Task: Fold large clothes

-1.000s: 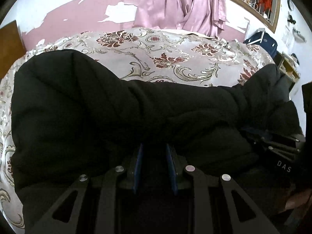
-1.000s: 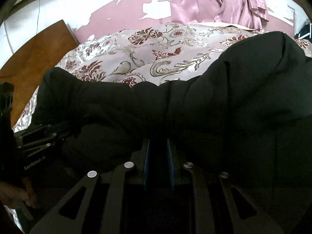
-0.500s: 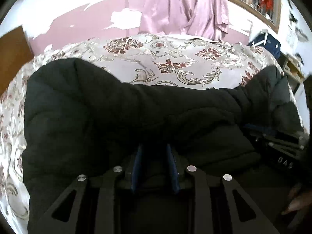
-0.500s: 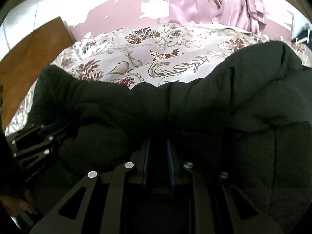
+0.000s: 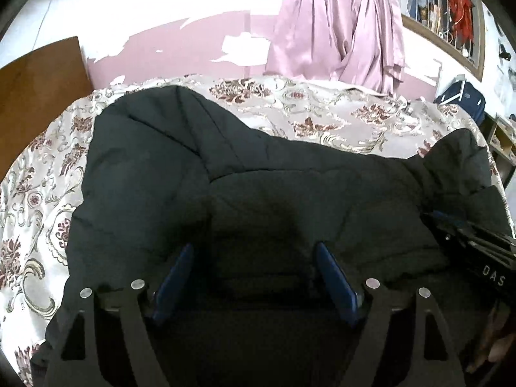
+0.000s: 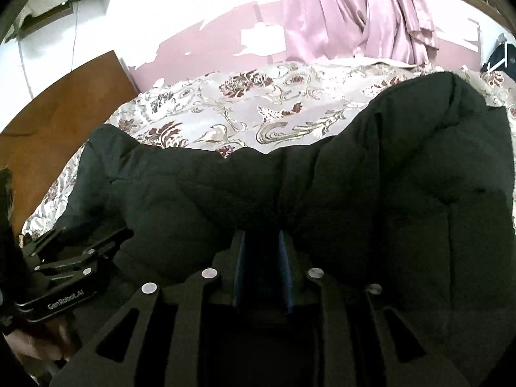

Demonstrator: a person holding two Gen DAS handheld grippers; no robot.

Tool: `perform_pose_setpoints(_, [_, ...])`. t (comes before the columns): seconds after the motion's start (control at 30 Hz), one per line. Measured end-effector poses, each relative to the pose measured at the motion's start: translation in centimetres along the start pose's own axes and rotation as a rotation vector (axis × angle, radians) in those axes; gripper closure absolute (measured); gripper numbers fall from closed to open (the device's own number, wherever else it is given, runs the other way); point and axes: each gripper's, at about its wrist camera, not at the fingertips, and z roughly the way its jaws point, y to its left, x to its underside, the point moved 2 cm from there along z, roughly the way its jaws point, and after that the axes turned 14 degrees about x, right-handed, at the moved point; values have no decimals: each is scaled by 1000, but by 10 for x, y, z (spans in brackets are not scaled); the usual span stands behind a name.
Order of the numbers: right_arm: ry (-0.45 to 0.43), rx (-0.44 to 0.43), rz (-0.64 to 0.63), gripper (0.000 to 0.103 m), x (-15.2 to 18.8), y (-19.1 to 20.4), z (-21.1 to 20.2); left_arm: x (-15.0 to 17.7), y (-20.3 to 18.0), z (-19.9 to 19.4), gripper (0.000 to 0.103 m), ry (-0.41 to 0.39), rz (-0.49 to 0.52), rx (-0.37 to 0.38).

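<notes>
While the black padded coat lies bunched across the floral bedspread | left gripper spread wide, empty – right gripper pinching coat fabric | step: laying a fold | next: right lets go.

I'm in a home bedroom: floral bedspread across the bed, pink curtains at its far edge, peeling pink wall.

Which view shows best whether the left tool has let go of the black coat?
The left wrist view. There the left tool has its blue fingers spread wide over the black coat, nothing pinched between them. The right wrist view catches only its body at the left edge, jaws hidden.
</notes>
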Motion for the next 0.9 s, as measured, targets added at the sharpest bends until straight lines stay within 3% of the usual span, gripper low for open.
perform_pose_setpoints(0.1, [-32, -16, 18, 75, -1, 0, -9, 1, -3, -14, 25, -53, -7, 36])
perform_pose_setpoints(0.17, [-50, -38, 41, 62, -3, -2, -18, 3, -7, -28, 25, -78, -11, 79])
perform_pose_setpoints(0.23, [-89, -54, 72, 33, -3, -6, -33, 6, -13, -45, 25, -100, 0, 98])
perform_pose_setpoints(0.27, [-108, -50, 83, 30, -2, -7, -42, 9, -16, -60, 25, -115, 14, 103])
perform_pose_setpoints(0.4, [-132, -74, 104, 30, 9, -12, -85, 29, -21, -123, 24, -141, 4, 112])
perform_pose_setpoints(0.47, [-139, -87, 126, 27, 21, -18, -112, 45, -23, -166, 18, -165, 28, 97])
perform_pose_setpoints(0.67, [-213, -58, 26, 23, 71, -32, -223, 99, -20, -272, 12, -235, 55, 49])
perform_pose_setpoints(0.9, [-267, -26, -7, 19, 135, -50, -319, 170, -19, -353, 10, -233, 66, 7])
